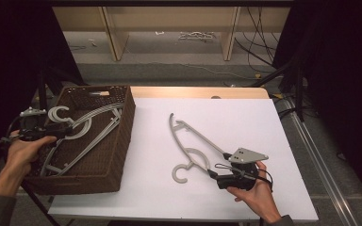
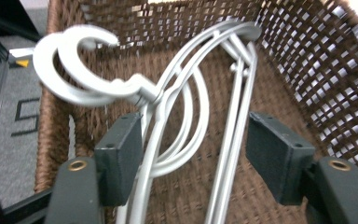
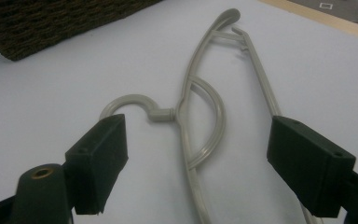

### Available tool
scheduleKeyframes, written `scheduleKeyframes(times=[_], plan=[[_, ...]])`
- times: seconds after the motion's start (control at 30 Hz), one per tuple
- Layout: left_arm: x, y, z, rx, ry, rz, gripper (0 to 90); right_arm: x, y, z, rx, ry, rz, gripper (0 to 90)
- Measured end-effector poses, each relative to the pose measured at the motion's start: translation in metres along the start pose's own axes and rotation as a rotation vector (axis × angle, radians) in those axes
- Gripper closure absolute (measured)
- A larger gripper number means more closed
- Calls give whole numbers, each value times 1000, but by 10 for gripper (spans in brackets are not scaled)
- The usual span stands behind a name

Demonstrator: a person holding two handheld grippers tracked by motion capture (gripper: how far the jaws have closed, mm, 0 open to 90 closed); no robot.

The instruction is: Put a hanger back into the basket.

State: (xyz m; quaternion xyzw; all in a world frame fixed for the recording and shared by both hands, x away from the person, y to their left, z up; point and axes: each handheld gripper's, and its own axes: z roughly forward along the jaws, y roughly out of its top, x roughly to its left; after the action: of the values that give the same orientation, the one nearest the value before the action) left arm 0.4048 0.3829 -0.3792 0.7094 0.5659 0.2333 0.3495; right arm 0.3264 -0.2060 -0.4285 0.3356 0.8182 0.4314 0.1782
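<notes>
Hanger (image 1: 195,141) flat on worktop (image 1: 264,122), right gripper (image 1: 212,173) spread wide around its end, ready to grab. Left gripper (image 1: 59,133) released over hangers (image 1: 82,132) stacked in basket (image 1: 120,141).

We see a white rectangular table top (image 1: 245,117) with a pale wooden edge (image 1: 193,92). Behind it, black cables (image 1: 257,47) lie on the grey floor (image 1: 169,70).

A lab-like recording space: black curtains (image 1: 9,47), loose floor cables (image 1: 259,42) and a white-topped table (image 1: 245,122).
</notes>
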Motion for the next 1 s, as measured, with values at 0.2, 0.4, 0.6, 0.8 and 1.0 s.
scheduleKeyframes(times=[0.2,0.4,0.6,0.8,1.0], plan=[[-25,4,-17,-99,-35,-16,253,0,0,0,2,1,-1,213],[-59,6,-32,-182,-139,-46,201,0,-1,0,1,0,-6,213],[-99,5,-41,-259,-229,-18,171,1,-2,0,6,3,4,213],[-137,-3,-44,-305,-310,16,171,1,-3,1,5,2,0,213],[-169,-12,-44,-347,-376,91,171,2,-3,0,4,0,3,213]])
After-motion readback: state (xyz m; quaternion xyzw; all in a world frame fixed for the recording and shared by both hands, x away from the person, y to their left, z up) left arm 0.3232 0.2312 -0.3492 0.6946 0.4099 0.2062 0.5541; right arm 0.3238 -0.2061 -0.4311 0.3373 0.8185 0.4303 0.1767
